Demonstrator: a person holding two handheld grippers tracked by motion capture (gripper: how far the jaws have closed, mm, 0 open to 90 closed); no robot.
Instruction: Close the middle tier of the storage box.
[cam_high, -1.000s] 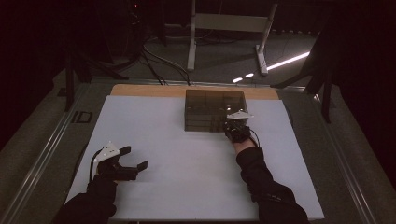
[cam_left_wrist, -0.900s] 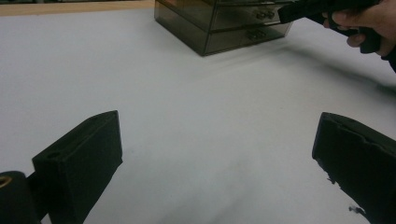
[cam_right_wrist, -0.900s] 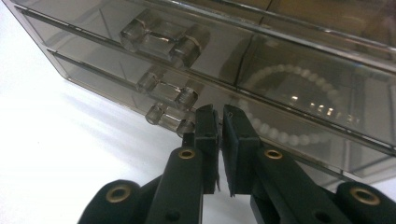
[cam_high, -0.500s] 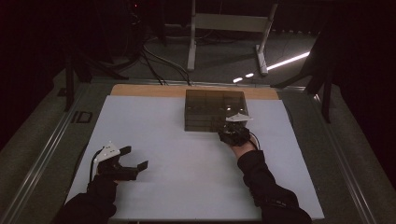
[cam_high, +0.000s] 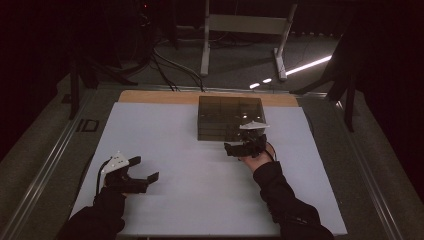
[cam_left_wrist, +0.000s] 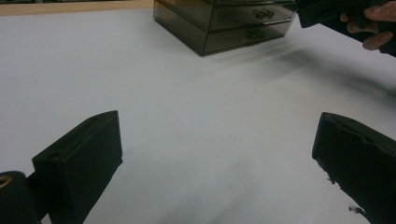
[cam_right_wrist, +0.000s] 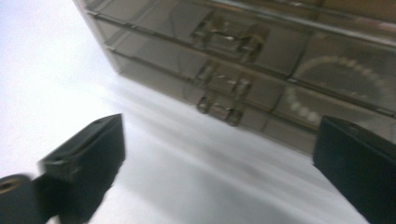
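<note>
The drawer box stands on the white mat toward its far edge, a little right of middle; it is smoky and see-through, with stacked drawers whose small handles face the person. Through a drawer front on the right a string of pale beads shows faintly. The right gripper hangs just in front of the box's near right corner, close to it but not touching, jaws spread wide with nothing between them; in the right gripper view they frame the lower drawers and that view is blurred. The left gripper sits well apart at the near left of the mat, jaws also spread and empty, pointing across bare mat toward the box. The wooden table edge runs behind the mat
</note>
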